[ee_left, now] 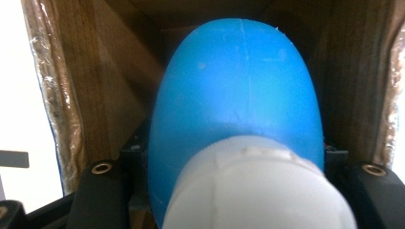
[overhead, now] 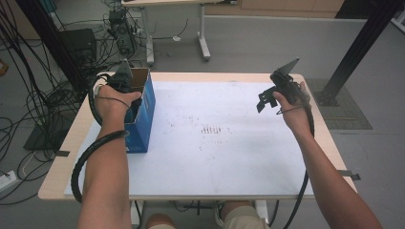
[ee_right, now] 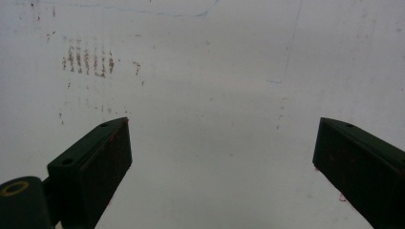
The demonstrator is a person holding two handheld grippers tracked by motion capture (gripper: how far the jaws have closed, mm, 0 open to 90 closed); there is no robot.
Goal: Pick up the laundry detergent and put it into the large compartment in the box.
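Note:
A blue cardboard box with an open top stands at the table's left side. My left gripper reaches down into it from above. In the left gripper view a blue plastic bottle with a white cap sits between the jaws, which are shut on it near the cap, with the box's brown inner walls around it. Over the right part of the white table cover my right gripper is held up, and its jaws stand wide open with nothing between them.
Faint reddish-brown marks stain the middle of the white cover. Cables trail from both grippers along the forearms. Beyond the table lie tangled cables on the floor at left, a desk leg behind and a black post at right.

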